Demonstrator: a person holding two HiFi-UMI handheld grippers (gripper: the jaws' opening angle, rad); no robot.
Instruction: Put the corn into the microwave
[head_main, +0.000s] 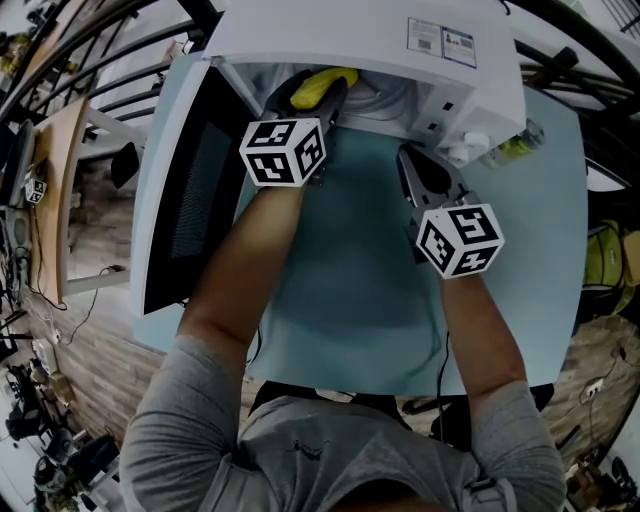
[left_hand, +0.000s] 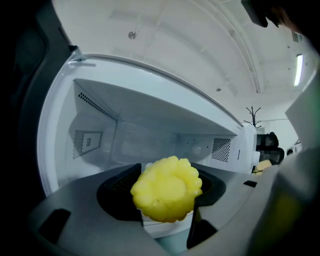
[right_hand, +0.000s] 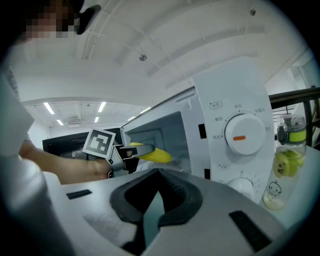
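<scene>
The yellow corn (head_main: 322, 86) is clamped in my left gripper (head_main: 315, 100), which is shut on it at the mouth of the white microwave (head_main: 360, 30). In the left gripper view the corn's end (left_hand: 167, 189) fills the space between the jaws, with the bare cavity (left_hand: 150, 135) just beyond. In the right gripper view the corn (right_hand: 152, 155) pokes into the opening. My right gripper (head_main: 425, 170) hovers in front of the control panel (right_hand: 235, 125), its jaws together and holding nothing.
The microwave door (head_main: 190, 200) hangs open to the left. A small bottle with a green cap (right_hand: 287, 160) stands right of the microwave. The light blue table (head_main: 370, 280) spreads below both arms, with shelving and clutter beyond its edges.
</scene>
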